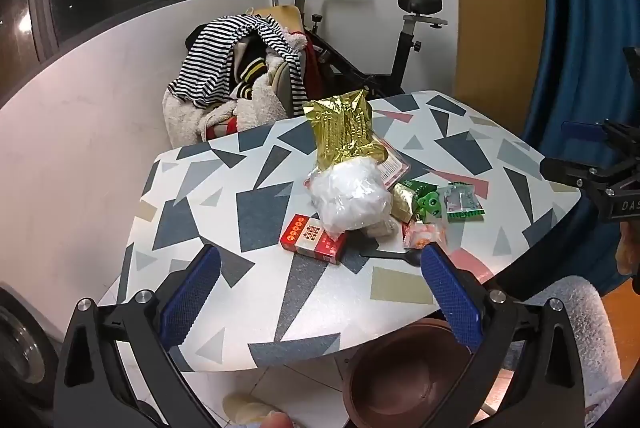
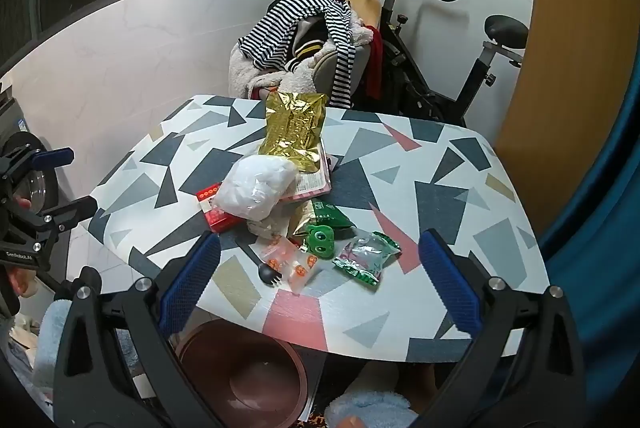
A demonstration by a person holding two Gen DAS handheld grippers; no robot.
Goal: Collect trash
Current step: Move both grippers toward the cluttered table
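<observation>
both grippers, left gripper and right gripper, hover with fingers spread wide, empty, above the table near the gold bag and wrappers.

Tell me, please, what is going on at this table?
A person holds a gripper in each hand over a patterned table, about to clear trash. The left gripper and right gripper both have their jaws wide open with nothing between them. The trash lies untouched in a pile: a gold bag, a white plastic bag, a red box, green wrappers and a black spork. A brown bin waits on the floor below the table's near edge.
</observation>
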